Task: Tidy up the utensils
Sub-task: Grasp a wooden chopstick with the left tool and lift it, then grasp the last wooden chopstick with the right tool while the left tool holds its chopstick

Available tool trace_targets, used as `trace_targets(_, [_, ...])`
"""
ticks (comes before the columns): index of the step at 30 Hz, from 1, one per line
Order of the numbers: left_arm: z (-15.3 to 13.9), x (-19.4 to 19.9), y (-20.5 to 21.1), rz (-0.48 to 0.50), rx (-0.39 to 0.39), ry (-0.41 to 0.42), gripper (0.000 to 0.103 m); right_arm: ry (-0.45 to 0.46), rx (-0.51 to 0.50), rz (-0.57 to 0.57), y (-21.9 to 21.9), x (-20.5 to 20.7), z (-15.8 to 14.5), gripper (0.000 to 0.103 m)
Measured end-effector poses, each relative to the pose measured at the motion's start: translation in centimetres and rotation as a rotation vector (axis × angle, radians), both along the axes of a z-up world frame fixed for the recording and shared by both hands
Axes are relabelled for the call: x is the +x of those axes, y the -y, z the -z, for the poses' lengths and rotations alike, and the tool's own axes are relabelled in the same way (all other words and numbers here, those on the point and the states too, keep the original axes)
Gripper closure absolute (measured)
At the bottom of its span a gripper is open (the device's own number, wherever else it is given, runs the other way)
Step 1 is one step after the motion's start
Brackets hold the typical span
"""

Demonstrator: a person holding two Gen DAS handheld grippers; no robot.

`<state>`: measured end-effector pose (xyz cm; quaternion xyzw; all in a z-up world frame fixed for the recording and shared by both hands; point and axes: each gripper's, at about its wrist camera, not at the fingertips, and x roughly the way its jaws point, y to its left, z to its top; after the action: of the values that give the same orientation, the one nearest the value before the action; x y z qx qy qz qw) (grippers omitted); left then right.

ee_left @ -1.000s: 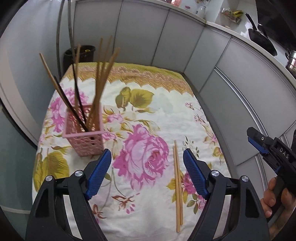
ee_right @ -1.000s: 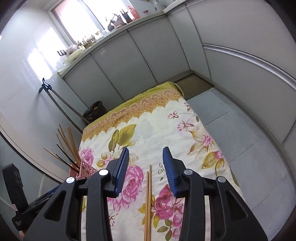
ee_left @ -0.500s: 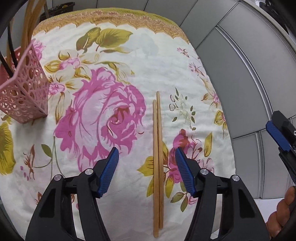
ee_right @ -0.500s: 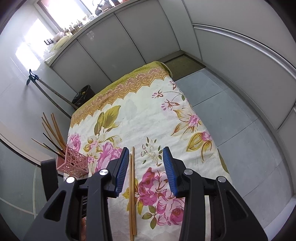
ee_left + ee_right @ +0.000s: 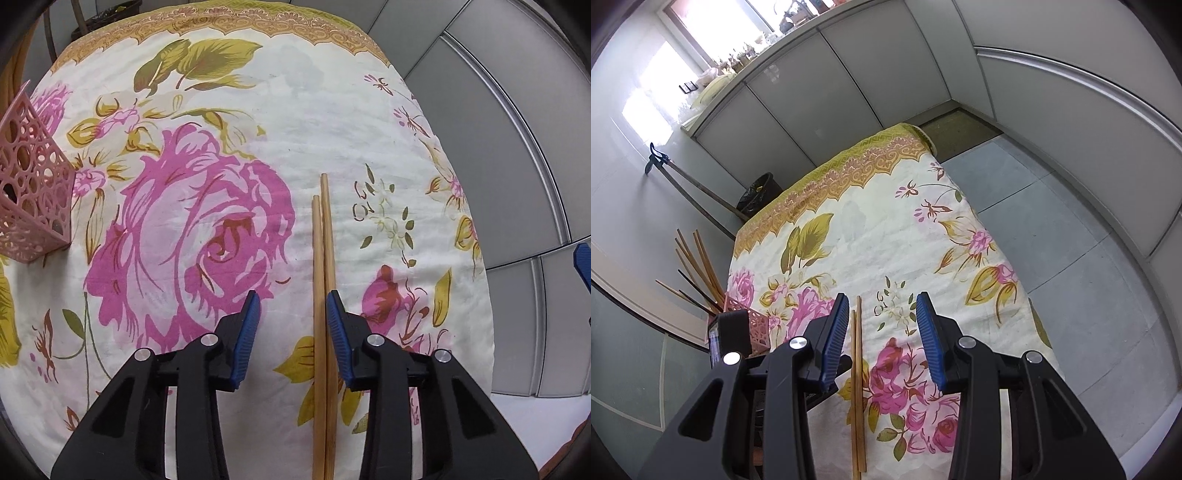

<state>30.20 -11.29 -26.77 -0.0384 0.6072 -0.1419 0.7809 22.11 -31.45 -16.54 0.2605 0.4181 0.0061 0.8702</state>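
Moved: left gripper (image 5: 291, 325) lowered, narrowed around pair of smooth wooden chopsticks (image 5: 324, 295), not clamping
Right gripper (image 5: 881, 332): open, empty
Holder: pink perforated plastic basket (image 5: 35, 199)

left wrist view: aimed steeply down, held close over the flowered cloth (image 5: 280, 110), framed by its fingers (image 5: 246, 332) | right wrist view: raised higher and farther back, aimed forward along the counter (image 5: 849, 229) toward the cabinets (image 5: 849, 85) | shared: chopstick pair (image 5: 324, 295) (image 5: 857, 376), pink basket (image 5: 33, 192) (image 5: 757, 326)
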Motion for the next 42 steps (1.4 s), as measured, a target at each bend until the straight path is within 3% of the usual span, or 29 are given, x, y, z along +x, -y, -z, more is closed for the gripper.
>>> trace_targets(6, [0.3,0.2,0.7,0.004,0.008,0.003,0.084,0.011,0.001,-0.003,0.0,0.1,-0.1,0.066])
trace_targets(10, [-0.4,0.0,1.0,0.008,-0.012,0.017,0.084,0.007,0.013,0.01,0.3,0.1,0.0,0.066])
trace_targets(18, [0.2,-0.4,1.6,0.045,0.054,0.022,0.085,0.012,0.015,0.008,0.4,0.0,-0.2,0.066])
trace_targets(20, [0.2,-0.5,1.8,0.038,0.028,0.051,0.084,0.012,0.016,0.012,0.5,0.0,-0.2,0.066])
trace_targets(25, [0.7,0.3,3.0,0.092,0.135,0.108,0.096,0.008,0.013,0.021,0.8,-0.1,-0.2,0.066])
trace_targets(28, [0.9,0.7,3.0,0.102,0.128,0.113,0.097,0.0,0.008,0.027,1.1,0.0,0.0,0.066])
trace_targets(30, [0.8,1.0,2.3,0.081,0.084,0.103,0.098,-0.012,0.004,0.029,1.3,0.1,0.3,0.066])
trace_targets(32, [-0.2,1.3,1.4,0.05,0.1,0.142,0.098,-0.037,-0.003,0.028,1.4,0.4,0.9,0.066])
trace_targets(35, [-3.1,1.1,0.1,0.025,0.019,0.224,0.098,-0.092,-0.021,0.003,1.2,1.1,2.3,0.066])
trace_targets(42, [-10.5,-1.5,-2.9,-0.014,-0.072,0.458,0.098,-0.217,-0.076,-0.155,-3.4,3.5,5.7,0.066])
